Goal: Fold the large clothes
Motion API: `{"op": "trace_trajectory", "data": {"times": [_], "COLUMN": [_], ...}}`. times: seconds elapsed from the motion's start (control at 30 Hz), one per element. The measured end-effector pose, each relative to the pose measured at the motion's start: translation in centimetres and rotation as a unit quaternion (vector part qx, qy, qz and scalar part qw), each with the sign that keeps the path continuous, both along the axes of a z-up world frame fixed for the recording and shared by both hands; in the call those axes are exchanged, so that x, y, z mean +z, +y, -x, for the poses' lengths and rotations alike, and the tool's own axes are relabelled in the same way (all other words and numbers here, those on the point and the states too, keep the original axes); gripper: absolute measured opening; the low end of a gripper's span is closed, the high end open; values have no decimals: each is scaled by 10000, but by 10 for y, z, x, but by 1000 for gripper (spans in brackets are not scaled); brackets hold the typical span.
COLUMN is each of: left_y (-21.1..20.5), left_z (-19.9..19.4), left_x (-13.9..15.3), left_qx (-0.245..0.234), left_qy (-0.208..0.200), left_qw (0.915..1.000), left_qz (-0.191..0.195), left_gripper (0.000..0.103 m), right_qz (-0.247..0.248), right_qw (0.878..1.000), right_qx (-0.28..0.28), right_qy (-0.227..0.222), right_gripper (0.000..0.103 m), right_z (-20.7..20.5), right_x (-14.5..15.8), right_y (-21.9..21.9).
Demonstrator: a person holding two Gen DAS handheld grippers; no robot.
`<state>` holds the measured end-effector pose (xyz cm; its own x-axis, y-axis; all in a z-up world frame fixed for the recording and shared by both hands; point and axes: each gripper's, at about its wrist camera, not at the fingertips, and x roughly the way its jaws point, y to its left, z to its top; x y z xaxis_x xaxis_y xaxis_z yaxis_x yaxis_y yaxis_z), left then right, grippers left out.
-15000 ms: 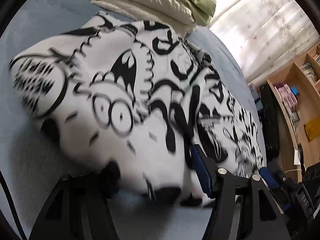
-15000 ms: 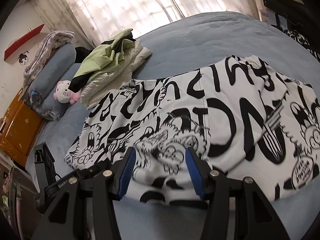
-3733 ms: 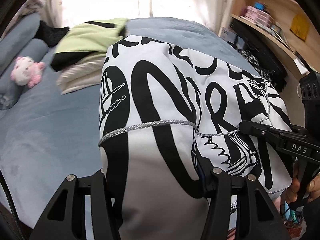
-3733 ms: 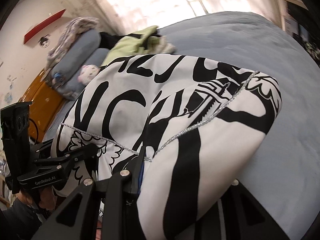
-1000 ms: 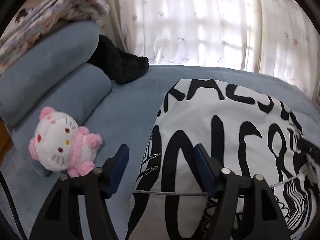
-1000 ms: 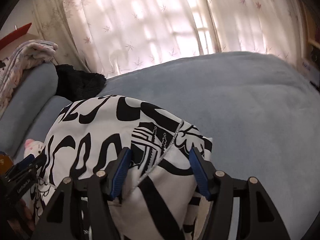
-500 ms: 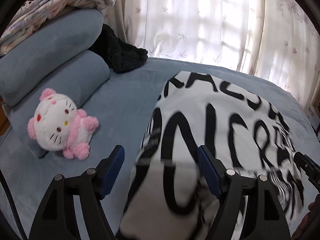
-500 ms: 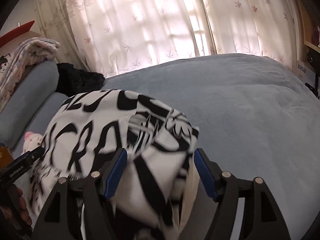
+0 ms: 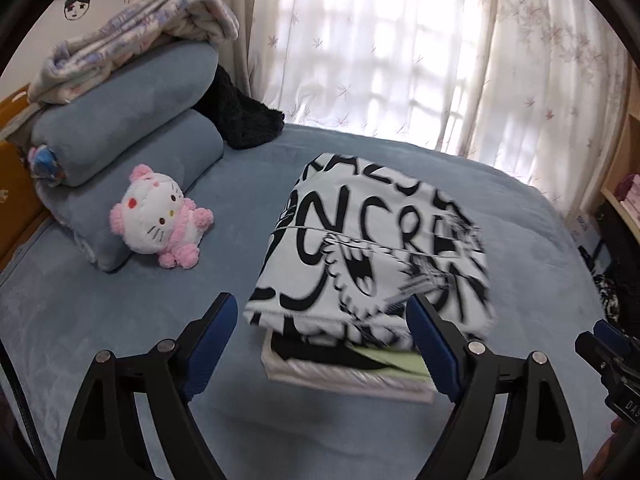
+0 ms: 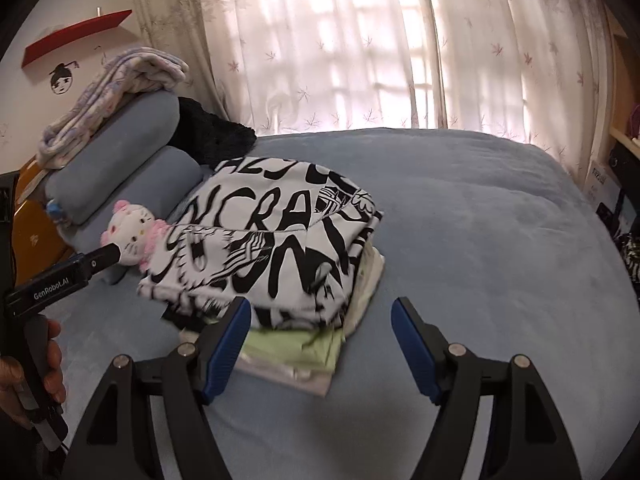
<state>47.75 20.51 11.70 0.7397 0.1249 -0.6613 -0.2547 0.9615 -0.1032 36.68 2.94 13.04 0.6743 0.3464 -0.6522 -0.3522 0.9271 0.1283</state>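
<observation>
Garment [image 9: 372, 252], printed black on white and folded, is lying on top of a pile [image 9: 348, 368] of folded clothes on the bed [image 9: 120, 320]. Both grippers are standing open with nothing between the pads: the left gripper [image 9: 328, 344] and the right gripper [image 10: 320, 344] have just been opening their jaws, and both are hanging just short of the near edge of the pile, touching nothing.

Risk is sitting mostly in the pile itself. The garment is overhanging the green and pale layers beneath it, with its near edge drooping past them in the right wrist view, so a brush from a gripper finger could be enough to drag that edge and undo the fold. The soft bed is also giving the pile an uneven base, so it may be leaning; I cannot tell for certain.

Around it, a plush cat [image 9: 160, 224] is lying beside the pile on the left, near two rolled blue pillows [image 9: 132, 128] that are carrying a folded blanket [image 9: 132, 44]. A black fuzzy thing [image 9: 240, 116] is resting behind them by the curtain [image 9: 400, 52]. Shelves [image 9: 624, 184] are standing off to the right. Nothing is blocking the space between the grippers and the pile; the plush is the nearest thing to it.
</observation>
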Motion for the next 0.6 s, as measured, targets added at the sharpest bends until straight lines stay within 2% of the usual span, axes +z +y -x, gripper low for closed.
{"op": "trace_trajectory", "data": {"times": [0.17,0.3,0.43,0.6], "left_y": [-26,-48,-78,-113], "left_z": [57,101,149,205], "left_x": [52,79,92,96], "left_qx": [-20,-34,-249,-521], "left_qy": [-239,-396,-454,-538], "left_qw": [9997,9992,9987,9972], "left_qz": [-43,-9,-1,-77], "left_gripper": [86,93,93,93], "right_qz": [-209,-341,-275,-362], "right_qw": [9997,9992,9992,9988], "right_qx": [-59,-84,-25,125], "right_qy": [-134,-208,-280,-292], "right_gripper": [73,73,77,78], "right_z": [47,87,124,176], "right_x": [47,80,96,105], "right_y": [-36,-67,-88,-113]}}
